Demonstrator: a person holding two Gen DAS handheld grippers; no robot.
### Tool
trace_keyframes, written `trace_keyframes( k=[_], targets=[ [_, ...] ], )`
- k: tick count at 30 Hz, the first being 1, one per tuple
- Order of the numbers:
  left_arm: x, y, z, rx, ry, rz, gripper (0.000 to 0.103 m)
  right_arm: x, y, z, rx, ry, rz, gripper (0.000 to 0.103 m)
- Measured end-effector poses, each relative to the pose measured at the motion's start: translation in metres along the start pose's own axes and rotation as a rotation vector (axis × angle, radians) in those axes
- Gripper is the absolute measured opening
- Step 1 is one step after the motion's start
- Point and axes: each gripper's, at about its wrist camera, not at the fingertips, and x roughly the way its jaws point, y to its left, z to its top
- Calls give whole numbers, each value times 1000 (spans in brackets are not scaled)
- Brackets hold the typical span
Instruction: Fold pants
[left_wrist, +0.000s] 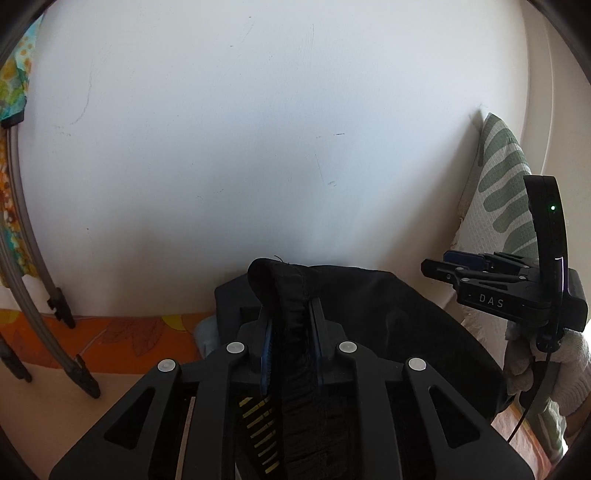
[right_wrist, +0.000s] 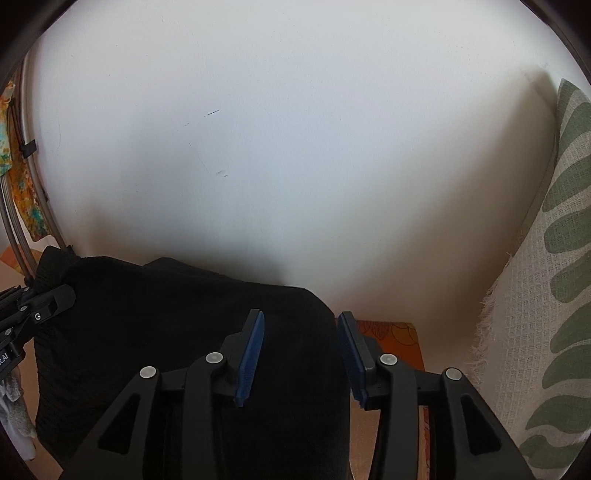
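The black pants (left_wrist: 369, 317) are held up in front of a white wall. My left gripper (left_wrist: 291, 314) is shut on a bunched edge of the pants, which runs between its blue pads. In the right wrist view the pants (right_wrist: 166, 332) hang as a wide black sheet at lower left, and the left gripper (right_wrist: 55, 299) pinches their upper left corner. My right gripper (right_wrist: 301, 325) is open, its jaws on either side of the pants' right edge, not clamped. It also shows in the left wrist view (left_wrist: 436, 267), held by a gloved hand (left_wrist: 561, 369).
A white wall (right_wrist: 295, 147) fills the background. A cream cloth with green leaf shapes (right_wrist: 546, 295) hangs at the right. Grey curved rods with black tips (left_wrist: 37, 295) and orange floral fabric (left_wrist: 129, 332) are at the left.
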Motion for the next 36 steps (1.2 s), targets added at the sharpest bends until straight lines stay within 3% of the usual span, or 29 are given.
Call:
trace_keyframes(
  k=[2,3,11,17,20,24,27,31,36],
  targets=[
    [-1,2,1,1,6,39,48,-5,-2,0,19,-13,6,48],
    [-3,3,1,2,2,52,51,-9,-2,-1,22,-19,10,48],
    [-20,10,8,-11,8,76,51,-40,-4,-15,57,-37,30,50],
    [-42,12,12,-49,28,41,54,-64,-13,-27,114,-43,39,60],
    [-61,14,12,-65,41,16,55,-81,-16,-37,143,-43,38,70],
    [-90,14,8,-55,49,6,56,-113,-11,-50,150,-55,23,81],
    [-115,15,5,-55,60,-7,56,-144,4,-60,145,-57,11,84],
    [-156,2,-2,16,52,-10,56,-184,19,-75,172,-70,5,91],
    [-212,-14,-20,89,55,-34,74,-233,42,-92,200,-110,-54,103]
  ],
)
